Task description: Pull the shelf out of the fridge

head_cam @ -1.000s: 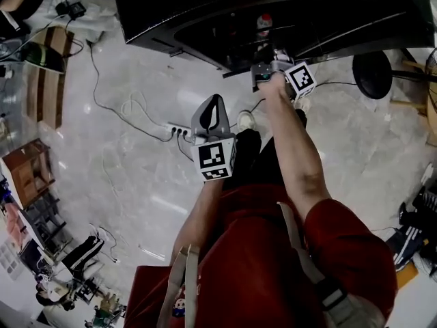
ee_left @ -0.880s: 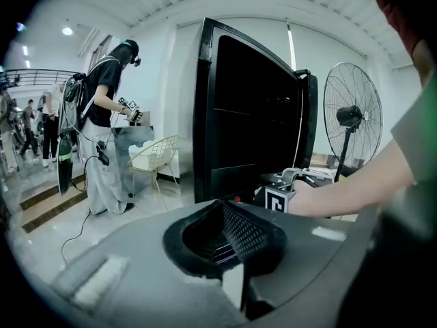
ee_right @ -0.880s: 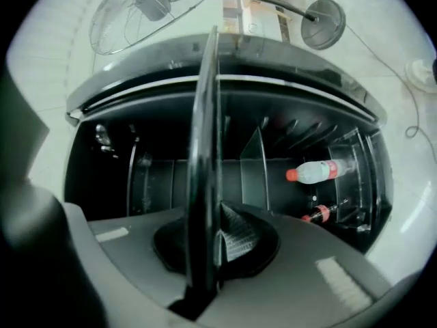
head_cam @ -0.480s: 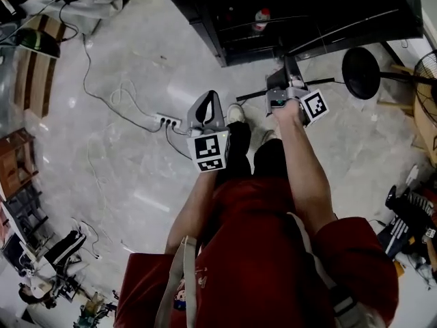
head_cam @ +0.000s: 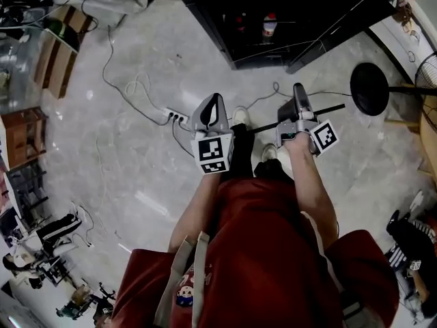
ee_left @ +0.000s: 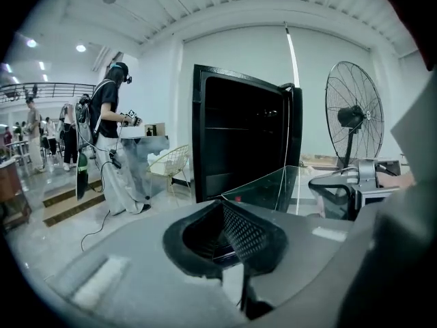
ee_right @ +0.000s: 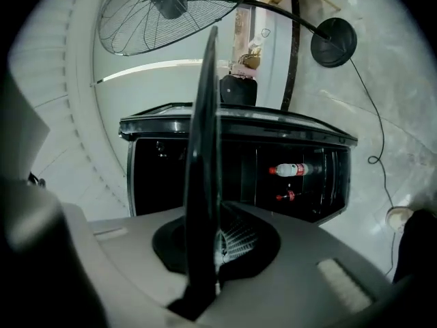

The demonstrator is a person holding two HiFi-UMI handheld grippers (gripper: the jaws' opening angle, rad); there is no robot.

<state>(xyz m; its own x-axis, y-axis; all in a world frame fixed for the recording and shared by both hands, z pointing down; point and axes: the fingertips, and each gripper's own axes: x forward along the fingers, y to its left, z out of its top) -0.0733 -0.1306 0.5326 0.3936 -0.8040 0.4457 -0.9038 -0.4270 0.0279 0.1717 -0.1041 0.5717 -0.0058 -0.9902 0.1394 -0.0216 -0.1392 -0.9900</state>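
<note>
1. Pale polished stone floor lay under us in the head view, with loose cables and a white power strip on it.
2. We saw the black fridge standing open at the top of that view, with a red-capped bottle inside it.
3. We saw the right gripper clamped on the glass shelf. Its own view showed the dark shelf edge pinched between the two jaws.
4. We found the shelf out in front of the fridge and apart from it. It hung in the air above the floor as a thin dark line running across in front of our legs.
5. From the left gripper view we saw the shelf as a clear pane in front of the fridge.
6. We saw the left gripper beside the right one, off the shelf, with its jaws together and nothing between them.
7. A standing fan's round base sat on the floor to the right of the fridge. Its cage showed in the left gripper view.
8. We noticed a person in dark clothes standing well off to the left, near a wire chair.
</note>
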